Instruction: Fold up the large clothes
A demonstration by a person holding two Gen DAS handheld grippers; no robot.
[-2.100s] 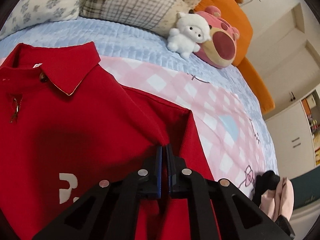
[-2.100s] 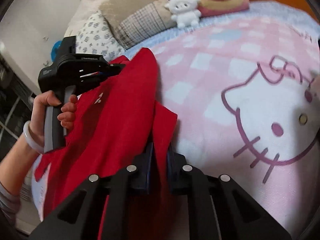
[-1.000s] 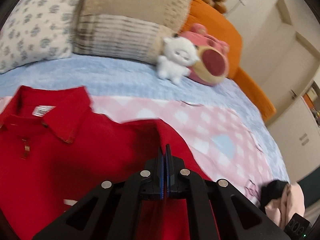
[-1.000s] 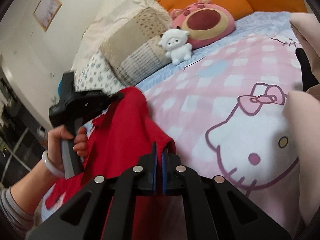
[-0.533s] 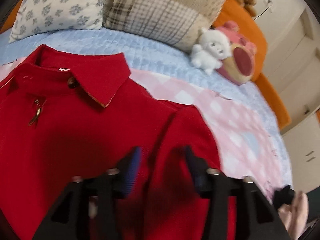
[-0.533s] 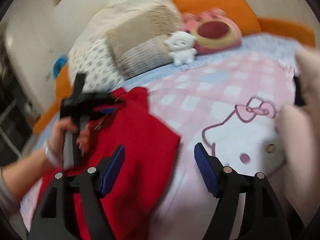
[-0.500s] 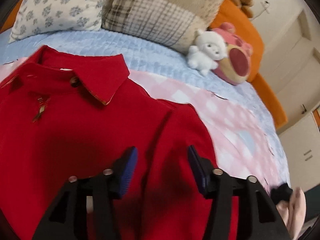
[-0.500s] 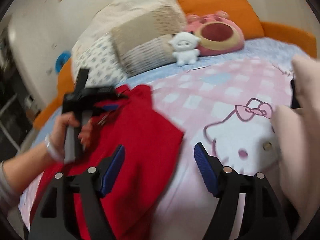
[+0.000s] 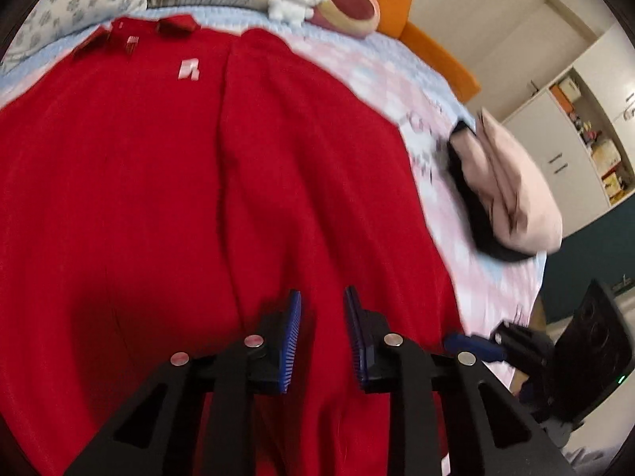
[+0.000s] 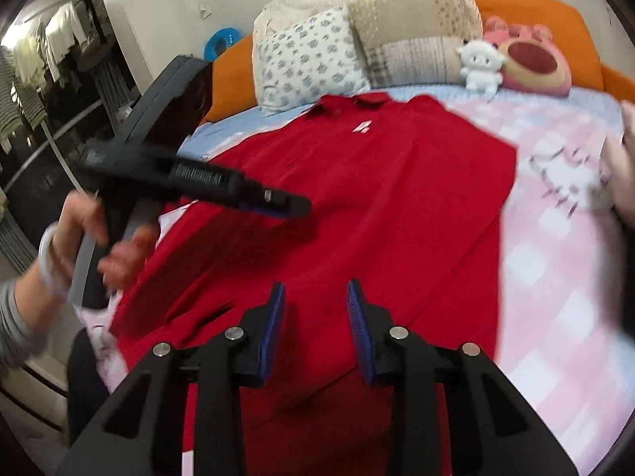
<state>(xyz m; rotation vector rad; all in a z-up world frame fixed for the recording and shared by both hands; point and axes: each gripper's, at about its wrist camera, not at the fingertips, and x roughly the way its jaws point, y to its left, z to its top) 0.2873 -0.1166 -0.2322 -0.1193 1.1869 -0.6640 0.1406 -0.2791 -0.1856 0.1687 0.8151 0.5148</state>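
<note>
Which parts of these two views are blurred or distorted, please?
Left wrist view: fisheye bulges the red shirt; the folded pink clothes smear with motion. Right wrist view: the person's hand and the pink blanket are blurred, the white toy somewhat sharper.

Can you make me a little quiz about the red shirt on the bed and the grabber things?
1. True or false: the red shirt lies spread on the bed with its collar toward the pillows.
2. Which toy sits right beside the white plush?
A. a green frog
B. a pink bear pillow
C. a yellow duck
3. Fill in: the right gripper has its blue pads apart and is holding ____.

Key
1. True.
2. B, the pink bear pillow.
3. Nothing; its jaws are closing above the shirt, and so are those of the left gripper.
</note>
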